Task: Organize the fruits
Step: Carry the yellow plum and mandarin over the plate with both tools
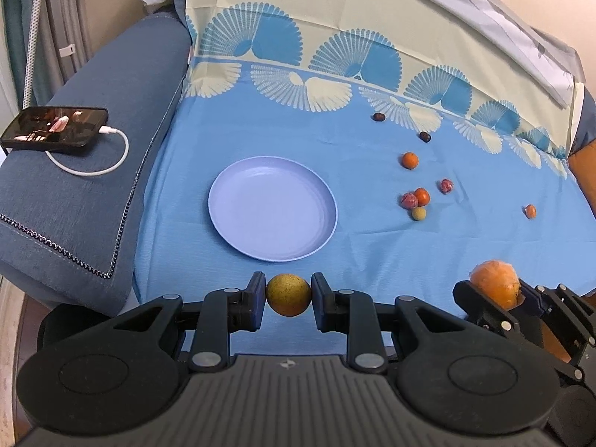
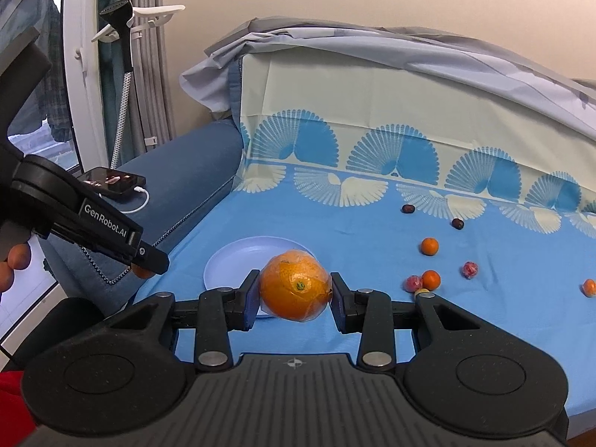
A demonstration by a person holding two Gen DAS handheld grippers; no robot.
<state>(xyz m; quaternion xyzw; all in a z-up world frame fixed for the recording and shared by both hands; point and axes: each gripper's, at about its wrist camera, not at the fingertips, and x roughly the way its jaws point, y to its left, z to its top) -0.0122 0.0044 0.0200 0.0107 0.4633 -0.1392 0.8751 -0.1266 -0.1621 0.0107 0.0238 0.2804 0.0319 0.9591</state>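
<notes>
My left gripper is shut on a small yellow-green speckled fruit, held just in front of the near rim of the empty lavender plate. My right gripper is shut on a large plastic-wrapped orange, with the plate behind it; this orange also shows at the right of the left wrist view. Loose fruits lie on the blue cloth to the right: small oranges, red wrapped fruits, a small yellow fruit and two dark fruits.
The blue patterned cloth covers a sofa seat and backrest. On the left, the blue armrest carries a phone with a white charging cable. A grey sheet drapes over the backrest top. The left gripper body shows at left.
</notes>
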